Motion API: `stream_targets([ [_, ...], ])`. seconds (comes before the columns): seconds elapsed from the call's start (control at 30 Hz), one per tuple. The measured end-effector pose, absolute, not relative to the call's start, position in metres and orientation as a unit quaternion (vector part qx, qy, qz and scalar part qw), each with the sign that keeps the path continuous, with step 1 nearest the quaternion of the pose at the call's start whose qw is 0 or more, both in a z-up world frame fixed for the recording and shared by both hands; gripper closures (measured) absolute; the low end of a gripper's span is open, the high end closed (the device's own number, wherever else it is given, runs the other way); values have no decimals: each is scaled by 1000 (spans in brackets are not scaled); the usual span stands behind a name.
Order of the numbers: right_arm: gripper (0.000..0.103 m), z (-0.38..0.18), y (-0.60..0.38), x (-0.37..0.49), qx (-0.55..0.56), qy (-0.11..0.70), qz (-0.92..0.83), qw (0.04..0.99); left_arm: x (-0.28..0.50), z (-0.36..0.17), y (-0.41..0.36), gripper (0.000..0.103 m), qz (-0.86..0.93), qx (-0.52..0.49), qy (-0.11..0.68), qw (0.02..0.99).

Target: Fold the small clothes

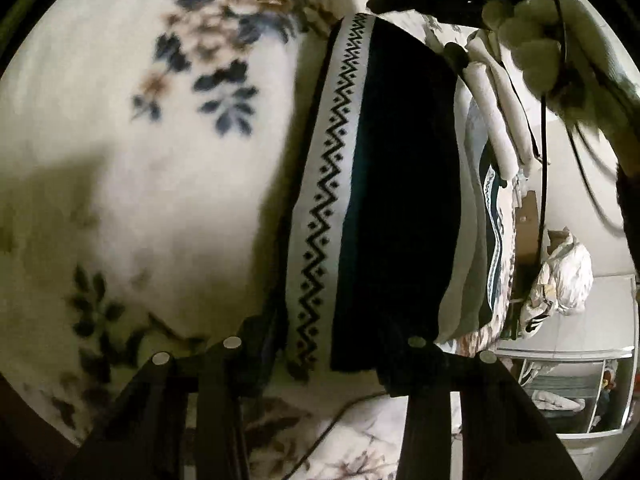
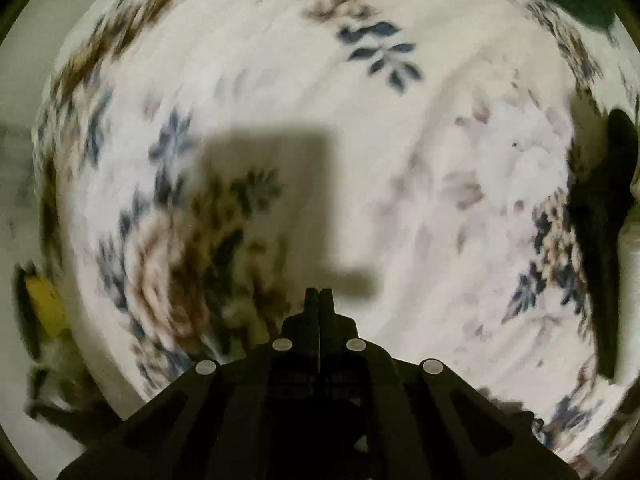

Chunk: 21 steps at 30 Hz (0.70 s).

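Our left claw (image 1: 324, 350) stands wide open around the near end of the dark garment (image 1: 400, 184) with its zigzag band, lying on the floral bedspread (image 1: 160, 160). Our right claw (image 2: 319, 300) is closed on nothing above the bedspread.

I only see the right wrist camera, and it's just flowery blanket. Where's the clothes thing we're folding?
Observer: The left wrist view shows it: a dark garment with a white zigzag band, on the blanket just ahead of the left gripper.
Operator: Is that gripper holding it?
Observer: No. Its jaws stand wide open, with the garment's near edge between them.
Operator: Anything else there?
Observer: Pale rolled cloths lie beyond the garment.
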State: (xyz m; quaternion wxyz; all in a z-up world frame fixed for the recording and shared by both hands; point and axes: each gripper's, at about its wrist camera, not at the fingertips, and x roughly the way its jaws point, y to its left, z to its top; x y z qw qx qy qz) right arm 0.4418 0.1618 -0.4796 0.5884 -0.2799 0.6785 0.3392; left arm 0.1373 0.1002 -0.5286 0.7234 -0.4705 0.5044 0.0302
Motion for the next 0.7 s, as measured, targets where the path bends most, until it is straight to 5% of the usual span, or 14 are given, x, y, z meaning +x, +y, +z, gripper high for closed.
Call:
stream_targets([
  [0.1,102,-464,154,462,-249,693,348,580,136,-520,115,66,41,-490,508,707],
  [0.13,94,-459,146,468,-233,703,355,571,135,-514,124,66,47,-506,498,703],
  [0.23,32,-440,100,485,-154,740,363,546,135,-495,141,58,57,-511,475,715],
  [0.27,26,-433,80,482,-131,742,361,549,138,-489,147,45,61,-507,469,721],
  [0.47,14,-416,-97,489,3,766,289,575,167,-494,169,40,40,-508,458,728],
  [0.7,12,-497,-247,461,134,790,232,552,210,-534,166,40,-26,-520,474,710],
])
